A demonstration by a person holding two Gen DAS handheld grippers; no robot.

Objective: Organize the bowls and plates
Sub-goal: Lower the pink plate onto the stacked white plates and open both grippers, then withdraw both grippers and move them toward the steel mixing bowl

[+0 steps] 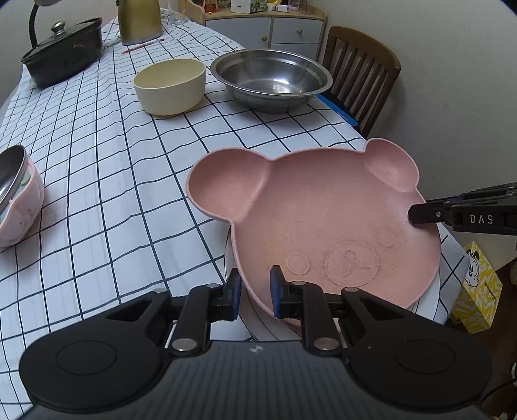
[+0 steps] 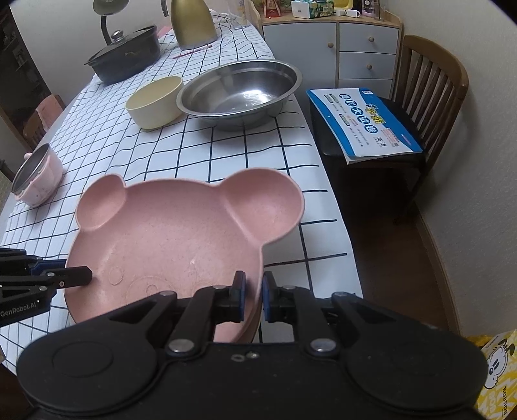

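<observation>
A pink bear-shaped plate [image 1: 323,213] with two ear compartments lies over a white plate [image 1: 234,310] near the table's right edge; it also shows in the right wrist view [image 2: 168,239]. My left gripper [image 1: 256,295] is shut on the pink plate's near rim. My right gripper [image 2: 253,299] is shut on the plate's right rim and shows from the side in the left wrist view [image 1: 420,215]. A cream bowl [image 1: 169,85], a steel basin [image 1: 271,79] and a pink steel-lined bowl [image 1: 16,200] stand on the checked tablecloth.
A black lidded pot [image 1: 63,51] and a gold kettle [image 1: 139,21] stand at the table's far end. A wooden chair [image 2: 429,97] with a blue booklet [image 2: 362,122] stands right of the table. A yellow box [image 1: 475,290] sits on the floor.
</observation>
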